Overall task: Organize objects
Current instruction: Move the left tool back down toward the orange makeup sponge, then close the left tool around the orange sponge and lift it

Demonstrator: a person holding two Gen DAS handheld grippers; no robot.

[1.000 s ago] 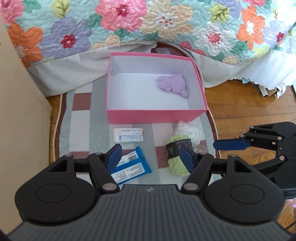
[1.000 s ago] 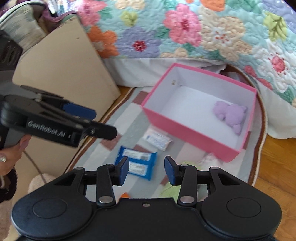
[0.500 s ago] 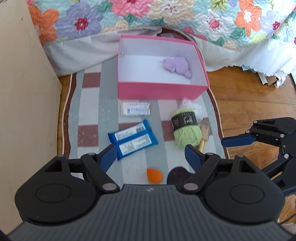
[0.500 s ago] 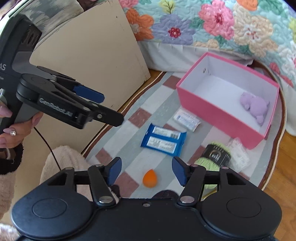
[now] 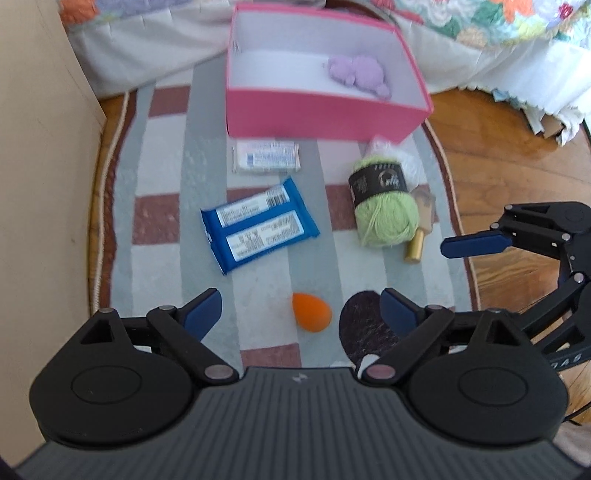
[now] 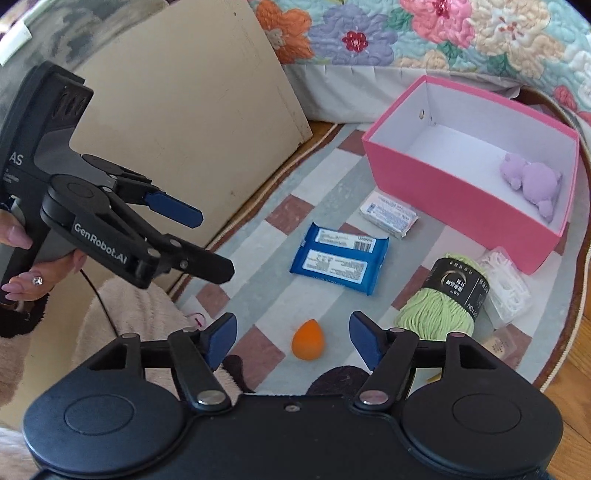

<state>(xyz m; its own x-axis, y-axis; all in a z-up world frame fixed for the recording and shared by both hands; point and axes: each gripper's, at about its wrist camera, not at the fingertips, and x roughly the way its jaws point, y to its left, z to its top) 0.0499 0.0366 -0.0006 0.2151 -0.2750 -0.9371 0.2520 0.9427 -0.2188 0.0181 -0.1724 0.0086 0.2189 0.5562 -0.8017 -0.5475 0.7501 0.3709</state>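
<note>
Both my claws are opening with nothing between them. My left claw (image 5: 301, 310) frames the orange sponge (image 5: 311, 311) on the rug (image 5: 162, 177); my right claw (image 6: 291, 338) hangs over it too. The pink box (image 5: 321, 112) at twelve o'clock holds a purple toy (image 5: 360, 74).

Bedroom — floral quilt (image 6: 443, 33), striped rug (image 5: 166, 177)
</note>
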